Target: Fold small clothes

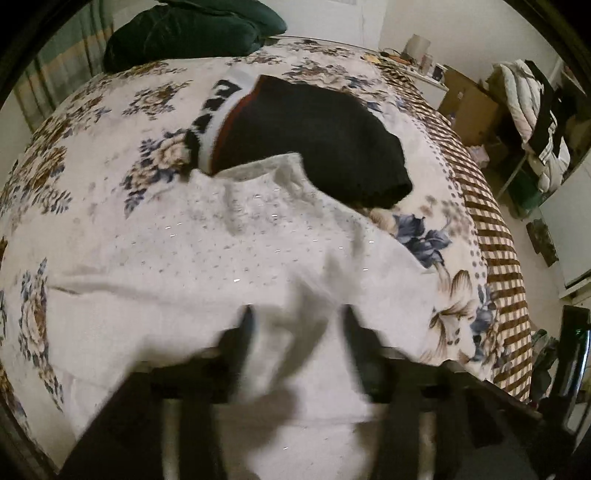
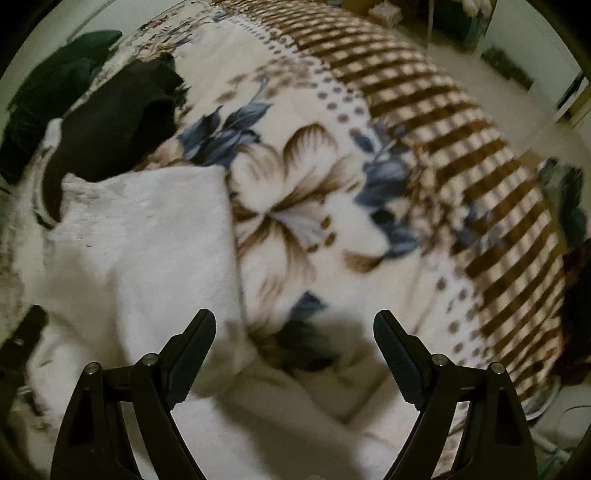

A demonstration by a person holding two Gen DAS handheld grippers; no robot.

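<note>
Nearest my left tool (image 1: 297,332): a fold of the white garment (image 1: 258,240) sits between its two fingers, which are heavily blurred. The cloth bunches in the gap and the fingers (image 1: 245,332) stand apart on either side of it; I cannot tell whether they are clenched on the fabric or only straddling it.

White garment: spread on the bed over the floral blanket (image 1: 92,147), running from the near edge toward the middle. Faint grey speckle on the weave. Its far end overlaps the near edge of the black garment (image 1: 314,140).

Black garment: lies beyond the white one, toward the far side of the bed. It carries a white band with black lettering and a thin red stripe at its left end.

Right tool (image 2: 294,325): released, fingers spread wide, nothing between them. It hangs above the near part of the bed; white garment (image 2: 147,240) is to the left under the left finger (image 2: 201,332), and bare floral blanket (image 2: 295,206) shows in the gap and to the right.

Dark green bundle (image 1: 192,29) sits at the far left of the bed. Blanket border on the right is brown and white check (image 1: 495,236).
</note>
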